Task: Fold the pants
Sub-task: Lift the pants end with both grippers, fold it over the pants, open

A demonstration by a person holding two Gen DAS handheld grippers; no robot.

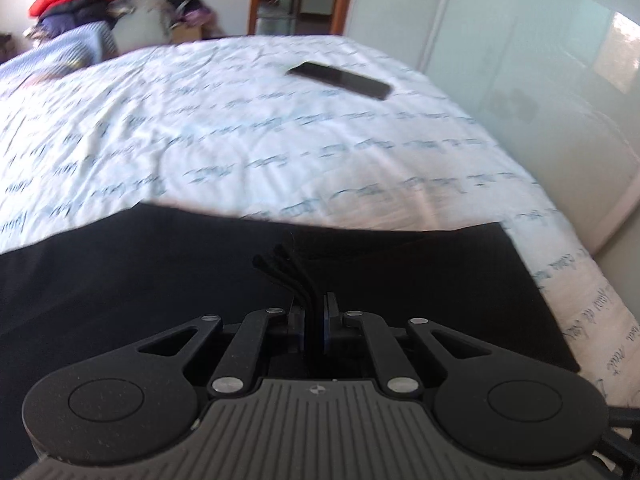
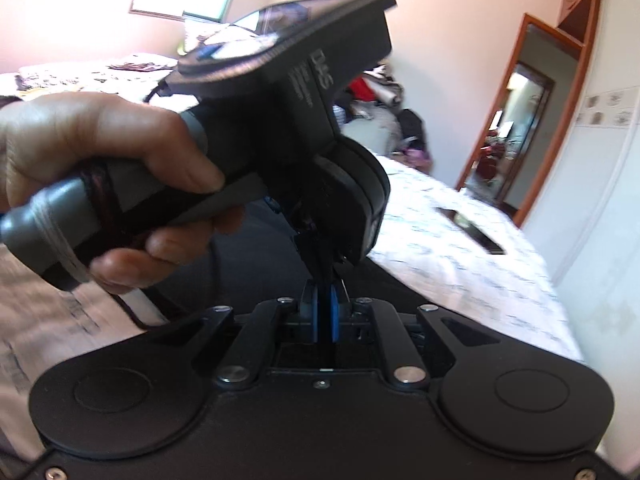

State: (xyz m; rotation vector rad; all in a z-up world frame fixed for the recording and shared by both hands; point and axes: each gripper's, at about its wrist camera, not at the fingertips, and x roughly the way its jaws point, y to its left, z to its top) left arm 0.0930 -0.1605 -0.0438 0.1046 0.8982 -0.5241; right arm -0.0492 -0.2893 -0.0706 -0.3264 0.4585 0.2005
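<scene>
Matt black cloth pants, crinkled printed cotton-like bedsheet, glossy phone, seemingly matt plastic left claw

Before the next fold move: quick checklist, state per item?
1. left gripper grip: fingers closed on the black drawcords of the pants. Ok.
2. right gripper grip: fingers nearly together with dark material between; whether it is the pants fabric, cannot tell.
3. Pants flat: far edge lies straight on the bed sheet. Ok.
4. Fold path: phone lies on the sheet beyond the pants, apart from them. Ok for now, watch it.
5. Gripper spacing: the left gripper's body fills the right wrist view, very close. Not ok.
</scene>
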